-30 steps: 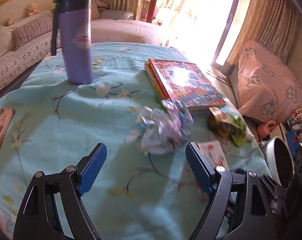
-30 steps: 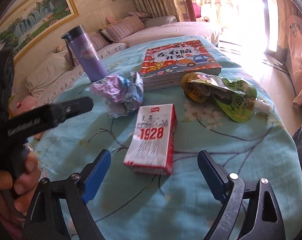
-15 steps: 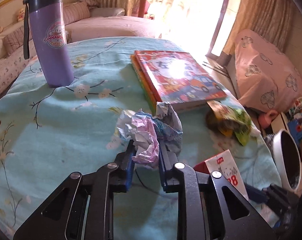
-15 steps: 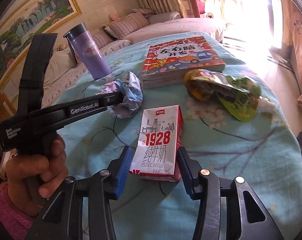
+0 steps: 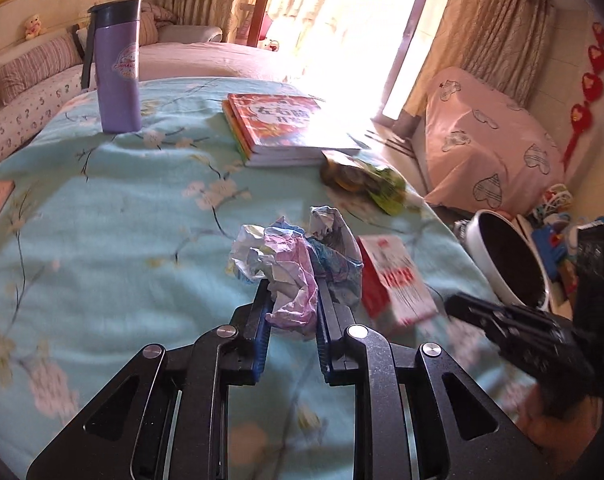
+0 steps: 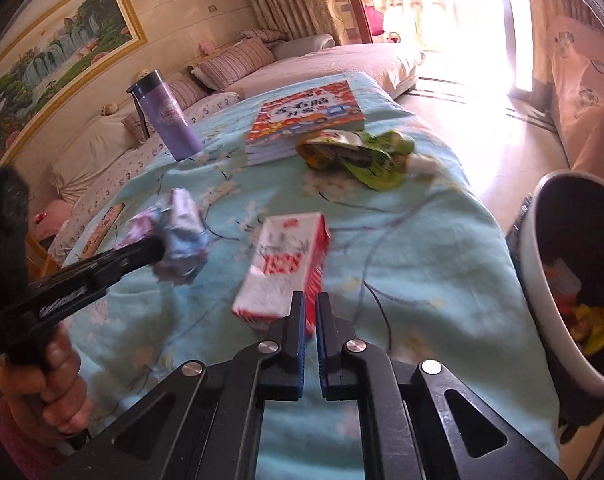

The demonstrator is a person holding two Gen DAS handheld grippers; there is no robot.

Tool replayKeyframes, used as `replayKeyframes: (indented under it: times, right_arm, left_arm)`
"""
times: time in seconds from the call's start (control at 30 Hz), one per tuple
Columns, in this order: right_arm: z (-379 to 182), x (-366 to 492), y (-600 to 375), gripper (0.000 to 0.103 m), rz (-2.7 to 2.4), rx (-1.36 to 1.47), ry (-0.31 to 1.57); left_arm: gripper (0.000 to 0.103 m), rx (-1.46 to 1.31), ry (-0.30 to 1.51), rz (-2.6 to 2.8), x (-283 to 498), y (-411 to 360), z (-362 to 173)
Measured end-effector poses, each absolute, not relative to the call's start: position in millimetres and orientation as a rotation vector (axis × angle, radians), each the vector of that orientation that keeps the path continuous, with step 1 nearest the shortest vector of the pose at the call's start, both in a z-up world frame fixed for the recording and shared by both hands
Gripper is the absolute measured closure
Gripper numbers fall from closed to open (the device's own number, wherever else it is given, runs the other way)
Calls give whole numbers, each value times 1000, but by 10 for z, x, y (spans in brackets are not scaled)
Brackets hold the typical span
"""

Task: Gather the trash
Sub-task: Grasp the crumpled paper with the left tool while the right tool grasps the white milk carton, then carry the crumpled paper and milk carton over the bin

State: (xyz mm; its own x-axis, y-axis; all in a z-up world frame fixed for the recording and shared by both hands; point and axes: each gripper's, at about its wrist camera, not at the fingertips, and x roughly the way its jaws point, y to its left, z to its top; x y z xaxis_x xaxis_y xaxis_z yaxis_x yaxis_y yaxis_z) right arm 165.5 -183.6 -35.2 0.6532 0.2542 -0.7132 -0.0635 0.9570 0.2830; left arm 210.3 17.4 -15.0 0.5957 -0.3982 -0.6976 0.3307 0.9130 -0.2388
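My left gripper (image 5: 293,300) is shut on a crumpled paper ball (image 5: 294,264), held just above the blue floral tablecloth; it also shows in the right wrist view (image 6: 182,236). My right gripper (image 6: 309,312) is shut on the near edge of a red and white milk carton (image 6: 282,268), which is tilted and lifted; the carton also shows in the left wrist view (image 5: 393,276). A green and yellow snack wrapper (image 6: 357,152) lies near the table's right edge. A white trash bin (image 6: 541,280) stands off the table's right side.
A stack of picture books (image 5: 286,128) and a purple tumbler (image 5: 116,68) stand at the far side of the tablecloth (image 5: 102,216). A sofa (image 6: 238,60) and a covered chair (image 5: 485,140) are beyond. The bin (image 5: 509,264) holds some wrappers.
Both grippers have lifted and drawn back with their items. The paper ball has come off the cloth. The carton has tipped up, and the right view has swung toward the bin.
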Motion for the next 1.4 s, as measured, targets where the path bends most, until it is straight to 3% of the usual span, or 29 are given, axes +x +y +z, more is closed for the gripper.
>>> replayKeyframes:
  times: [0.07,0.13,0.2,0.23,0.53,0.57,0.6,0.67,0.73,1.4]
  right_arm:
    - [-349,1618,-1883,90,167,262,837]
    - [-344,1614,-1903,75,166,282,832]
    - [-323,1647,-1855,37,176,293,821]
    - [-316,1644,-1831,34,179,290,812]
    - [-540,2086,-1473,33,162,238,877]
    - [-581,2113,-1452,36,163,233,889]
    - [-614,2128,-1428,50,157,218,897]
    - [-621,2080,-1419,49,153,203,883]
    - [-588,1983,-1429,56,152,186,866]
    - [-157,1087,-2165,56,94,233,730]
  left_arm:
    - [85,-87,831,-421,2028,197,-140]
    - [85,-84,833,-403,1928,269,-153]
    - [85,-95,858,-390,1883,339,-201]
    - [85,-98,869,-384,1878,377,-227]
    - [85,-92,901,-366,1842,491,-356]
    - [85,-91,901,-366,1846,479,-360]
    - [85,-91,900,-367,1842,478,-367]
    - [85,-91,897,-370,1826,467,-365]
    - [85,-88,893,-379,1807,431,-357]
    - [85,-16,867,-509,1540,-391,-118]
